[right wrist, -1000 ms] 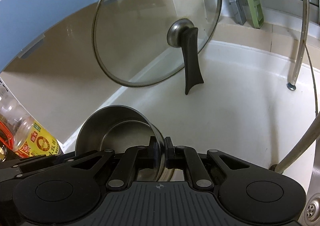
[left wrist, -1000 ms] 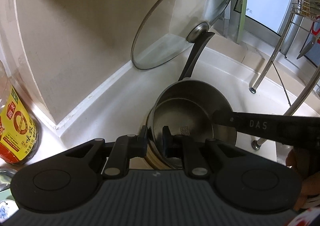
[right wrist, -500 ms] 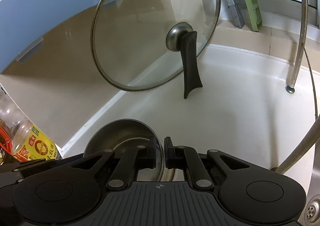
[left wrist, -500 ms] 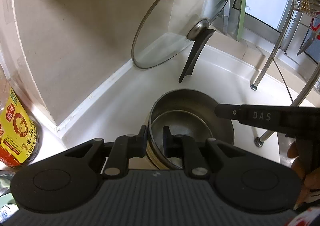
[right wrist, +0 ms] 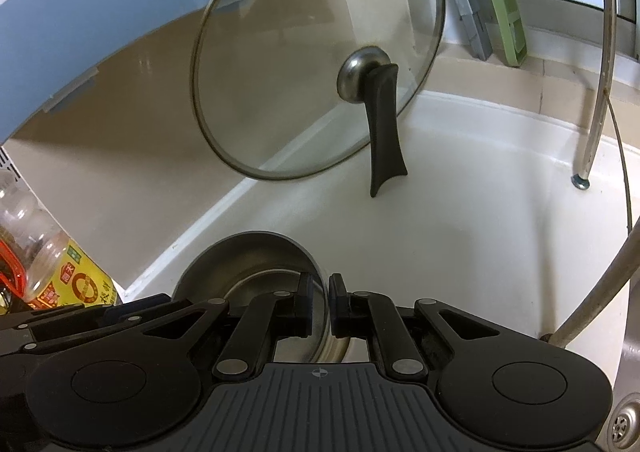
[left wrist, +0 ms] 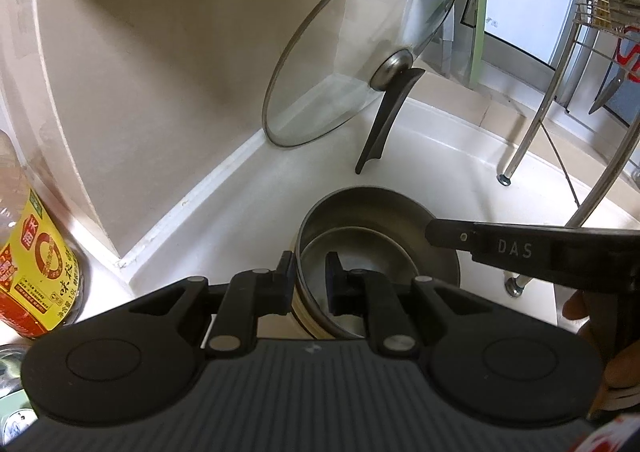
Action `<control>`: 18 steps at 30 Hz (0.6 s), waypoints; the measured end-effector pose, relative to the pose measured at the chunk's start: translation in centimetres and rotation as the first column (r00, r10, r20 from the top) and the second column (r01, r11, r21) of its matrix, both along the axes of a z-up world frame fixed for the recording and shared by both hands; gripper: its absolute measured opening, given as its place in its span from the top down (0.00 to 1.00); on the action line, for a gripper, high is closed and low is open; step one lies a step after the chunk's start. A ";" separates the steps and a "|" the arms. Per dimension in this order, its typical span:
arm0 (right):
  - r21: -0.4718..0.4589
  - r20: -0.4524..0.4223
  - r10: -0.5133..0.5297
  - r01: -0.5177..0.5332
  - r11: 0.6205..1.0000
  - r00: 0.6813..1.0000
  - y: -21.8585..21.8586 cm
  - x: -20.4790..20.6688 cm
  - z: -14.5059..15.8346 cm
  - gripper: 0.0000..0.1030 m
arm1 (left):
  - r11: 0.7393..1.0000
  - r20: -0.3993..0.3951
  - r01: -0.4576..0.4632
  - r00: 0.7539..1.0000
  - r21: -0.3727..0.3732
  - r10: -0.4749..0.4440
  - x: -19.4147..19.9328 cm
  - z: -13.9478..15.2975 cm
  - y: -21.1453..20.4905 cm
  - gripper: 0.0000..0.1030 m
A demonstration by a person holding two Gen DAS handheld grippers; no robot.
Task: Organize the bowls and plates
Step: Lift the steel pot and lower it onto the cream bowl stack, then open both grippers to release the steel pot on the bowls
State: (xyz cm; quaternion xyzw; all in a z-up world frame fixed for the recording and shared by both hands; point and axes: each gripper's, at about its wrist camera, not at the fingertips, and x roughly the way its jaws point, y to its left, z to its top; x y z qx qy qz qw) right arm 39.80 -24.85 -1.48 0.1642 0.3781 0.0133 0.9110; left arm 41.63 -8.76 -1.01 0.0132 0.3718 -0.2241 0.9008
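Note:
A nested stack of steel bowls [left wrist: 400,207] sits low over the white counter [left wrist: 440,147], a smaller bowl [left wrist: 360,248] inside the larger. My left gripper [left wrist: 310,276] is shut on the stack's near rim, one finger outside and one inside. My right gripper [right wrist: 322,300] is shut on the opposite rim of the bowls [right wrist: 248,260]. In the left wrist view its black finger [left wrist: 512,250] reaches in from the right. Whether the stack rests on the counter is hidden.
A glass lid [left wrist: 352,63] with a black handle [right wrist: 384,139] leans on the beige wall behind the bowls. An oil bottle [left wrist: 36,268] stands left. Dish rack legs [left wrist: 532,107] stand right. A sink drain [right wrist: 624,424] shows at the lower right.
The bowl stack has tipped flatter and sits a little lower in both views. Both grips on its rim are unchanged.

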 end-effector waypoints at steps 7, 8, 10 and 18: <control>-0.025 0.036 0.022 -0.021 0.999 0.999 0.6 -1.1 0.7 0.86 | 1.000 0.032 -0.007 0.999 -0.001 0.007 -1.1 0.8 0.5 0.87; -0.022 0.041 0.025 -0.024 0.999 0.999 0.6 -1.4 0.8 0.84 | 1.000 0.034 -0.007 0.999 -0.002 0.007 -1.3 0.9 0.6 0.87; -0.015 0.052 0.025 -0.024 1.000 0.998 0.7 -1.8 0.9 0.70 | 1.000 0.038 -0.008 0.999 -0.001 0.008 -1.8 1.1 0.8 0.87; 0.004 0.083 0.024 -0.024 1.000 0.996 0.6 -5.3 1.2 0.59 | 1.000 0.060 -0.029 0.998 0.005 0.029 -5.1 1.4 2.0 0.87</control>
